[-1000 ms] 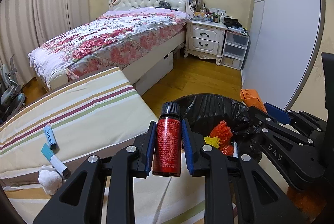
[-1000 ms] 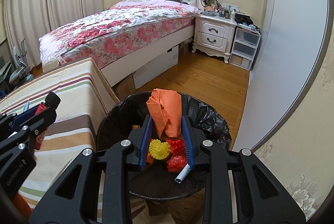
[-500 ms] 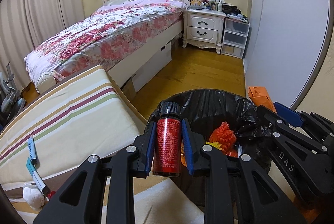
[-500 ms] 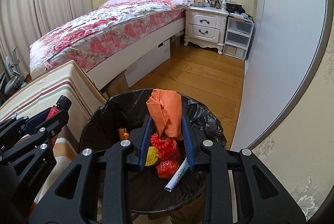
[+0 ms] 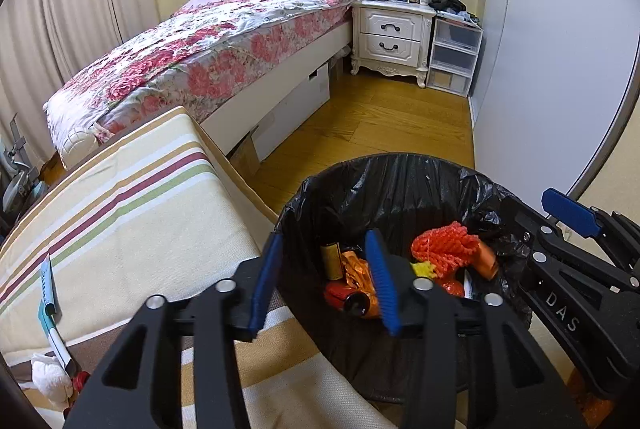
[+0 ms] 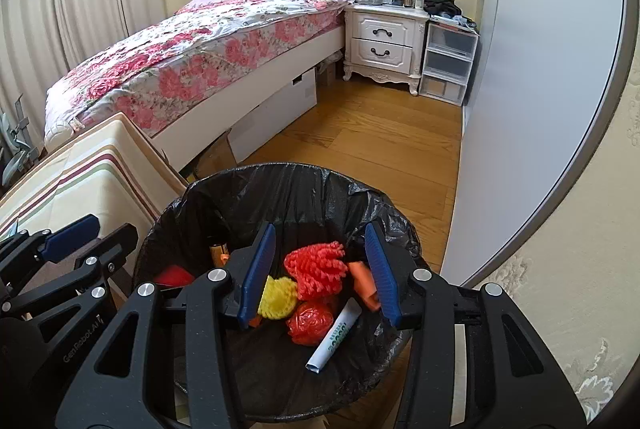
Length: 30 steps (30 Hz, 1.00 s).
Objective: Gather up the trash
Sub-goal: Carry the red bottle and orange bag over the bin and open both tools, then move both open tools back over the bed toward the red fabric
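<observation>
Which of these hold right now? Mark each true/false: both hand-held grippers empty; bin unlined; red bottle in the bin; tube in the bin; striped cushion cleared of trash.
1. Left hand-held gripper and right hand-held gripper hold nothing: true, jaws opening.
2. The bin is unlined: false, it has a black bag.
3. The red bottle lies in the bin: true.
4. A white tube lies in the bin: true.
5. The striped cushion is cleared: false, a blue-white tube and a white wad remain.
</observation>
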### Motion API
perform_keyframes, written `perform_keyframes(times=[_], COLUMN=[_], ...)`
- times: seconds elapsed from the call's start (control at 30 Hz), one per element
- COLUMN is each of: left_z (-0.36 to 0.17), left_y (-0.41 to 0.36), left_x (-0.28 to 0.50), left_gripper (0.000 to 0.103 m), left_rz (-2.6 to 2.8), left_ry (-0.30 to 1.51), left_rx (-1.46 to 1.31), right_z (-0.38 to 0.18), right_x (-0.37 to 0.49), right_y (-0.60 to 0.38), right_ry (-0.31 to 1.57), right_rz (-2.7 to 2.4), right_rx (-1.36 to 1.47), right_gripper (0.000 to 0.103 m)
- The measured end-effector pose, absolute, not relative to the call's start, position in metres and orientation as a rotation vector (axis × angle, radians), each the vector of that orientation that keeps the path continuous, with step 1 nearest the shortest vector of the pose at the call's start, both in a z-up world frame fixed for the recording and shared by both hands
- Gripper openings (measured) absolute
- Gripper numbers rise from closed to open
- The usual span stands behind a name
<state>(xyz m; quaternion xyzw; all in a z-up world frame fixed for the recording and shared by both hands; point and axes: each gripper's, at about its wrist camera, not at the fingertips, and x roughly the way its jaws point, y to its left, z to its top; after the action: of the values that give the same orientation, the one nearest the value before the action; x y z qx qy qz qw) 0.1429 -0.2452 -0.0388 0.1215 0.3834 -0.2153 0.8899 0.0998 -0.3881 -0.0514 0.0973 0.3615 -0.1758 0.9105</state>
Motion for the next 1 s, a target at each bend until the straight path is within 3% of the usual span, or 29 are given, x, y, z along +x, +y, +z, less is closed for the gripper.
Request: perform_keyframes(times=[0.3, 1.0], left_z=[-0.031, -0.005], left_y=[-0.239, -0.155], left_x=[0.14, 0.102], left_gripper=[0.063, 0.063], left_rz=[-0.44, -0.336], left_ry=[0.791, 0.743], left_rx=[0.228, 0.162], right_z=[-0.046, -0.033], right_x=[0.095, 0.075], right_y=[-0.385, -0.322], right_ry=[0.737, 0.745], right_rz=[-0.367, -0.249], right_rx=[0.192, 0.132], right_gripper=[0.051, 0.054])
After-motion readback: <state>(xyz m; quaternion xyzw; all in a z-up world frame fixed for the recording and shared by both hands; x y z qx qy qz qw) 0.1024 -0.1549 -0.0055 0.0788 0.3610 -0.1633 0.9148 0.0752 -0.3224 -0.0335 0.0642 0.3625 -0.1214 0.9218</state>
